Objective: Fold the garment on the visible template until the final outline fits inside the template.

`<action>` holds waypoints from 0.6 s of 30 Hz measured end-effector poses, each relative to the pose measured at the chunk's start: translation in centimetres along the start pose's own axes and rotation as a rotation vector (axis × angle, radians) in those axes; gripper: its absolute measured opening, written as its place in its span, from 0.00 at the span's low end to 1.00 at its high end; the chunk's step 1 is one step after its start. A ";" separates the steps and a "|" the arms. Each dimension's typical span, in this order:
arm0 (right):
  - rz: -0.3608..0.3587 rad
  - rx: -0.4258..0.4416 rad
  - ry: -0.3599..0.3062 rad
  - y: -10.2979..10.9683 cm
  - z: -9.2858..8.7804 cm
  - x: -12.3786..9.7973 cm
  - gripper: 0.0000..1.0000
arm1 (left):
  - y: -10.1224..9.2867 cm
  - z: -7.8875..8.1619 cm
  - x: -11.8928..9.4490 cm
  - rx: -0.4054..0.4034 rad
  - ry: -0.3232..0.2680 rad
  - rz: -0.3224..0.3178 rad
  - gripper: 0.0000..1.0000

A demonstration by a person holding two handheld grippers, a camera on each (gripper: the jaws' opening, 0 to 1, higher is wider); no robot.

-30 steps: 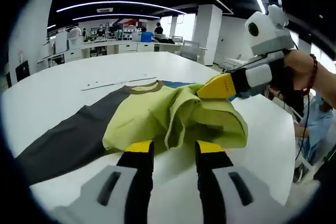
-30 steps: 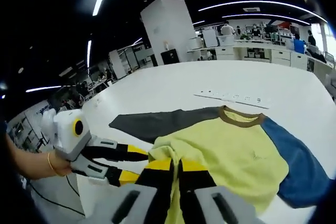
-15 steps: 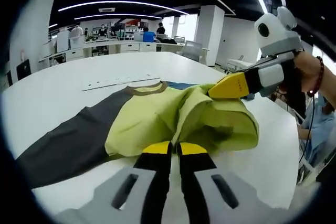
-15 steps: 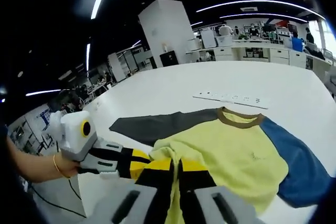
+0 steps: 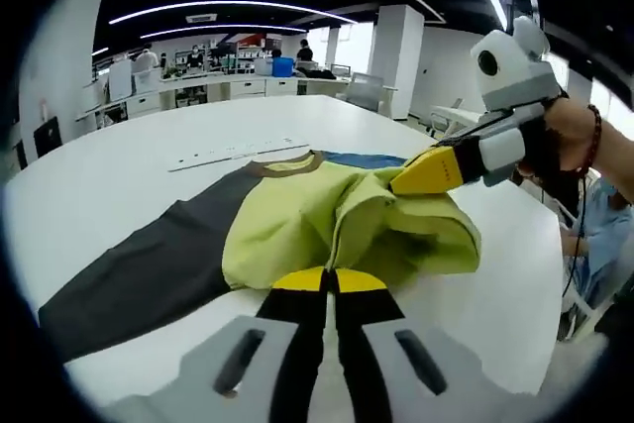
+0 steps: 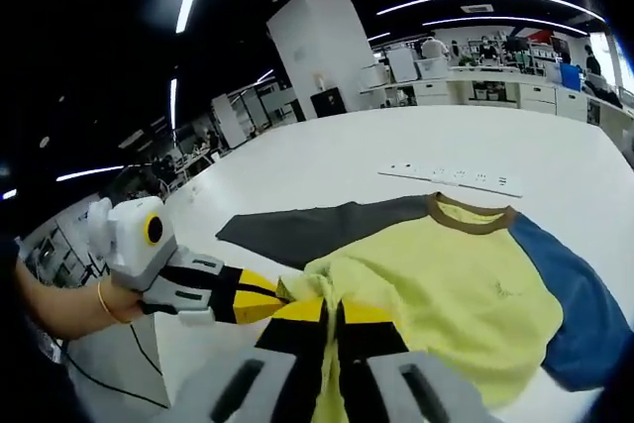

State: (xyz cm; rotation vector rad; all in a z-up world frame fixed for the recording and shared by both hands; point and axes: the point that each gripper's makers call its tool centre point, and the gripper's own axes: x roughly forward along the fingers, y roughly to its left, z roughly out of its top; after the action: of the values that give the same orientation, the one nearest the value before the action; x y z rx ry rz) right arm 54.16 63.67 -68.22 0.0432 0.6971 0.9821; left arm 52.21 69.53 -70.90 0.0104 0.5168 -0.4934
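A broad white worktop (image 5: 119, 175) sits in an open office with desks, white pillars and strip lights overhead. A white strip (image 6: 451, 176) lies beyond the collar. The garment (image 6: 446, 284), a yellow shirt with a charcoal sleeve, a blue sleeve and a brown collar, lies spread on the worktop, its hem bunched up. The left tool (image 5: 329, 280) has its jaws pressed together on the yellow hem. The right tool (image 6: 331, 311) likewise pinches the hem just beside it, each held by a hand.
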 end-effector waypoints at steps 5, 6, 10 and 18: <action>0.007 -0.004 0.030 0.2 -0.8 0.8 0.00 | 0.1 0.2 -1.5 0.014 -0.002 0.007 0.00; 0.011 -0.011 0.040 0.4 -1.1 1.0 0.00 | 0.2 0.2 -1.8 0.015 -0.003 0.010 0.00; 0.015 -0.049 0.078 1.0 -2.1 1.7 0.00 | 0.3 -0.1 -2.9 0.008 0.002 0.017 0.00; 0.014 -0.119 0.157 2.0 -4.6 2.6 0.00 | -0.1 -1.3 -4.6 -0.004 0.015 0.032 0.00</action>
State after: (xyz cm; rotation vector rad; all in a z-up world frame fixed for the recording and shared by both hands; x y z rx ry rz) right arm 50.97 65.58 -72.52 -0.1349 0.7812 1.0469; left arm 48.10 71.67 -69.80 0.0186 0.5315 -0.4612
